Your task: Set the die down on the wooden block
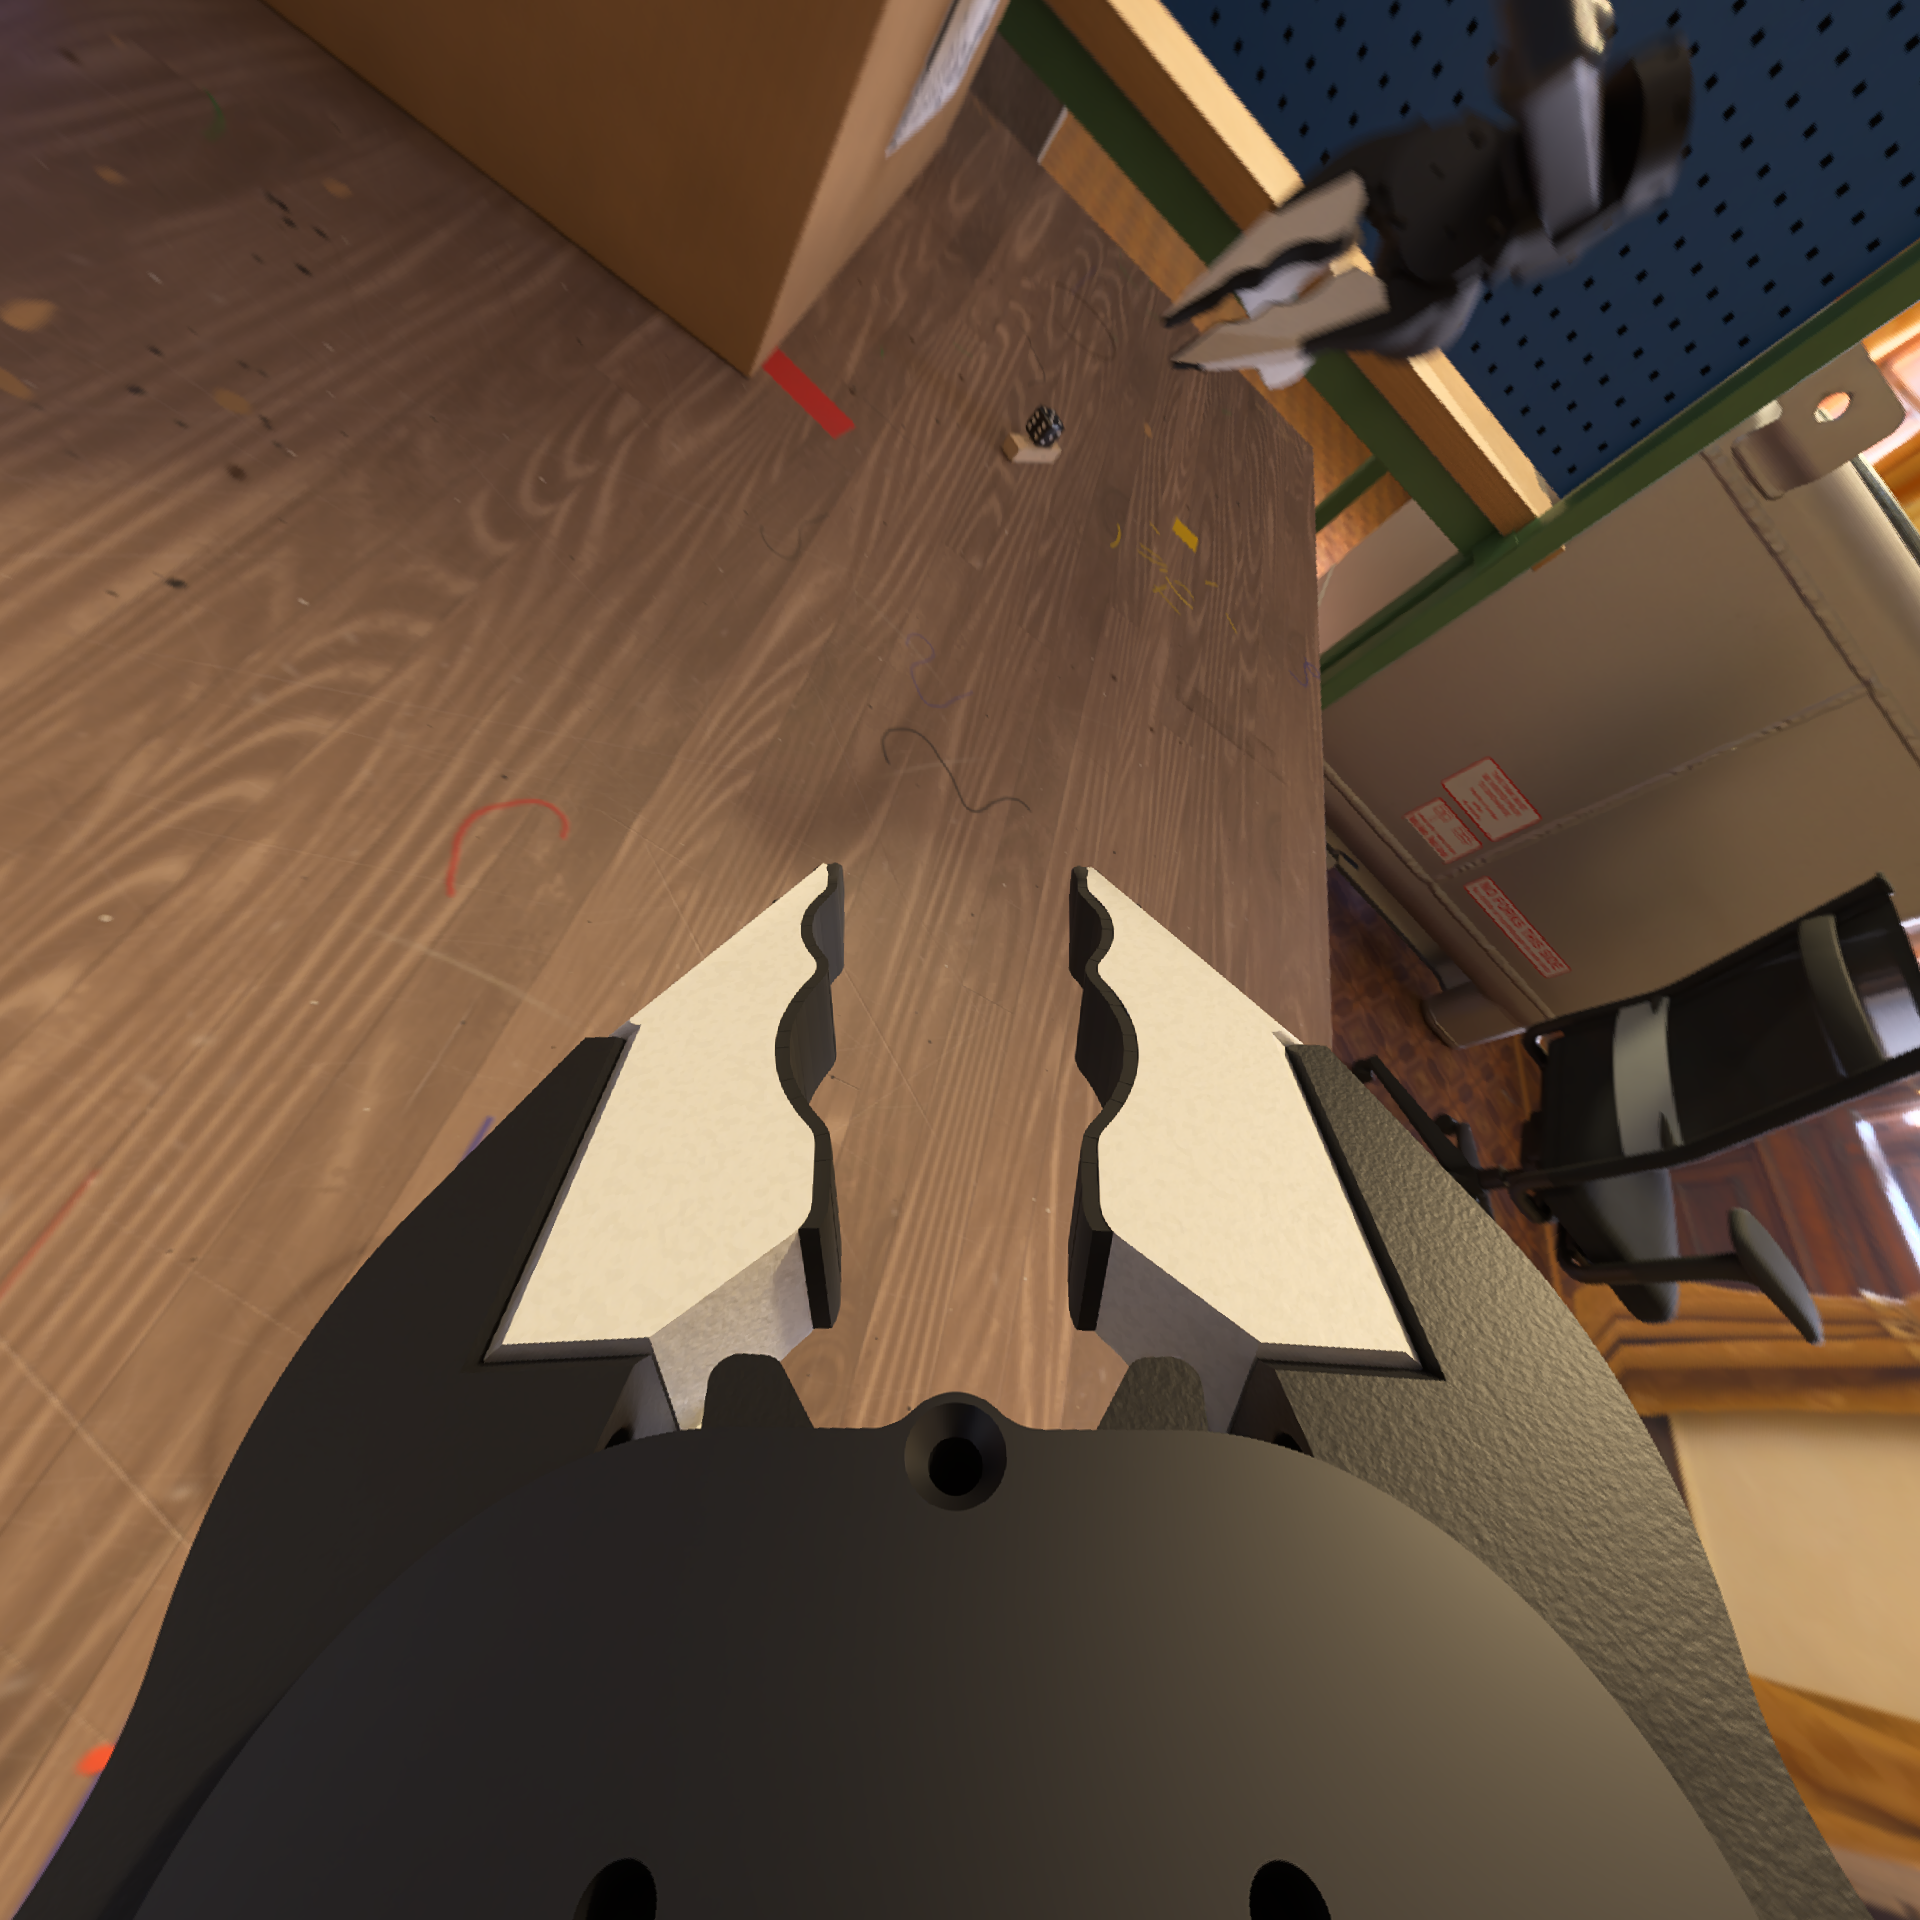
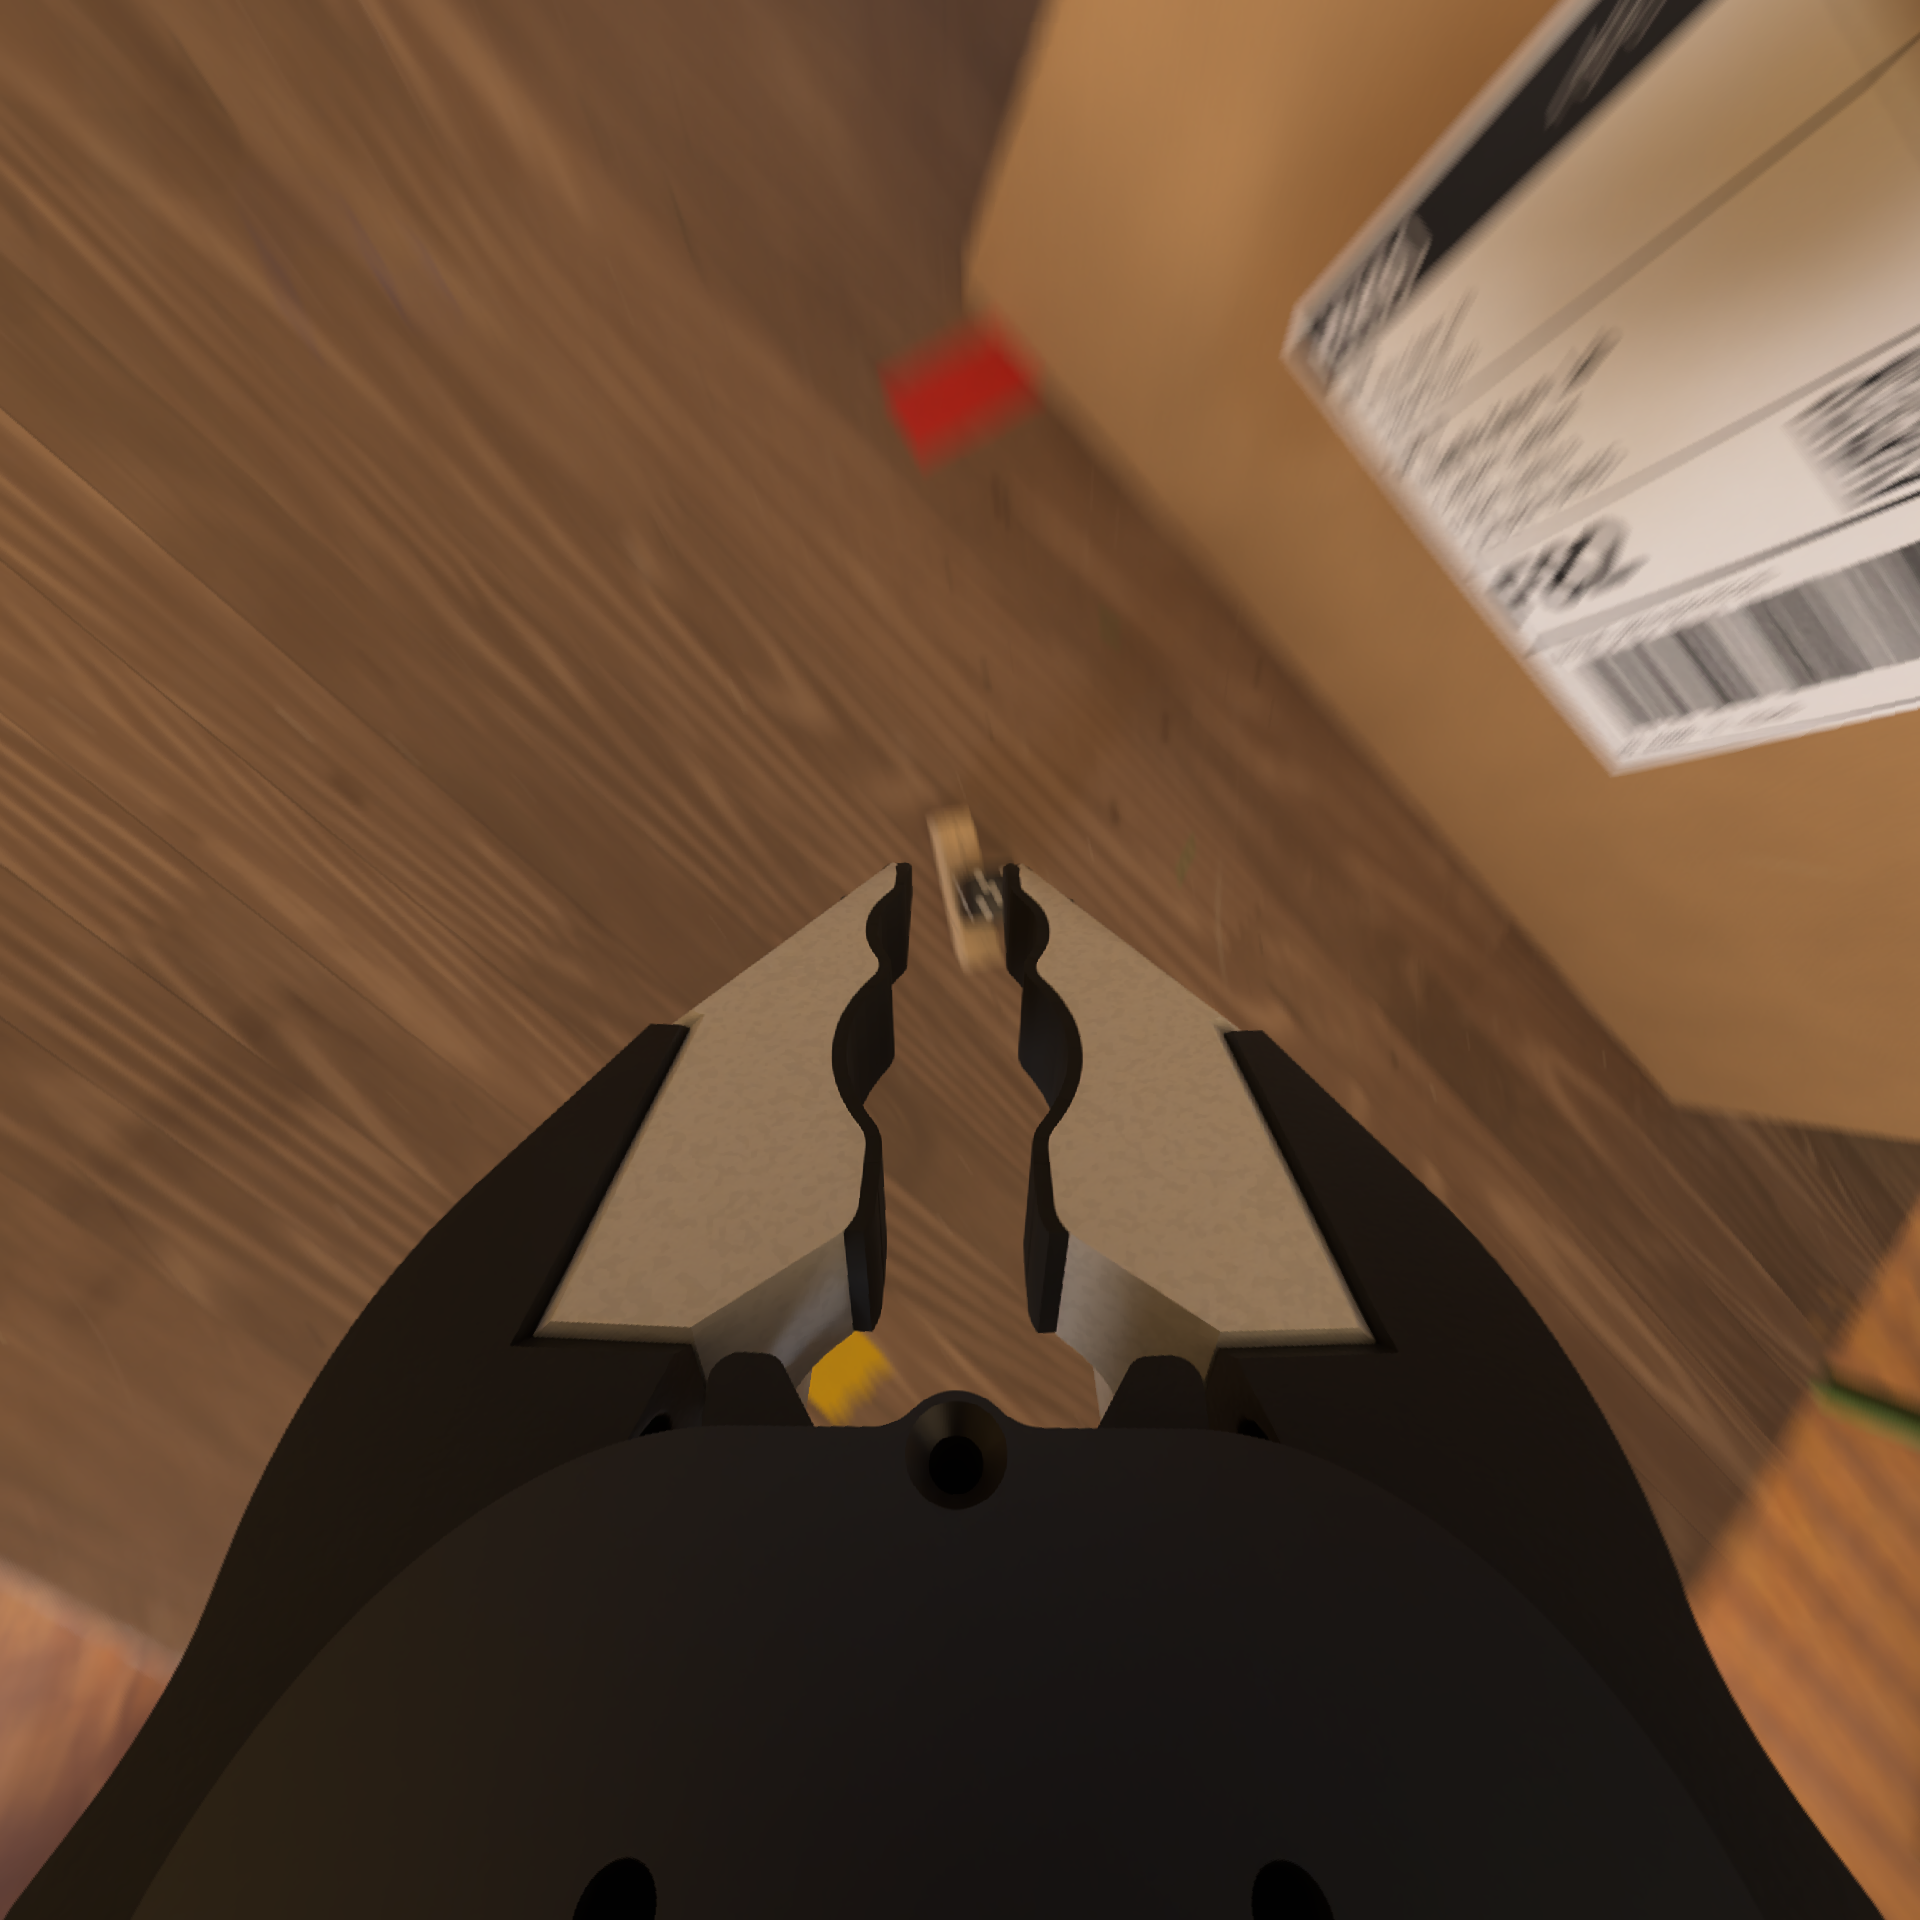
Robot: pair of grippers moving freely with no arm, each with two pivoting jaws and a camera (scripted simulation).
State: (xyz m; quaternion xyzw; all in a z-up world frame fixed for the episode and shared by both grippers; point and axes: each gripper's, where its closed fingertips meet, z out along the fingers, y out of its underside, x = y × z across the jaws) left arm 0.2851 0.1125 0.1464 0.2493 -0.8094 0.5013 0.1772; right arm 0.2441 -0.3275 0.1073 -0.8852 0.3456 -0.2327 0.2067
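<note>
A small black die (image 1: 1043, 423) with white pips sits on top of a small light wooden block (image 1: 1027, 448) on the wooden table (image 1: 520, 623). My left gripper (image 1: 956, 883) is open and empty, low over the table, well short of the block. My right gripper (image 1: 1174, 341) hangs in the air above and to the right of the block, its jaws a little apart with nothing between them. In the blurred right wrist view the block with the dark die on it (image 2: 968, 894) lies far below, just past my right gripper (image 2: 956, 871).
A large cardboard box (image 1: 644, 135) with a white label (image 2: 1610, 416) stands beside the block. A red tape strip (image 1: 808, 393) lies at the box's corner and a yellow scrap (image 1: 1184, 533) lies nearer. The table edge (image 1: 1320, 831) runs along the right, with a blue pegboard (image 1: 1558, 260), a grey cabinet (image 1: 1610, 675) and a black chair (image 1: 1714, 1091) beyond.
</note>
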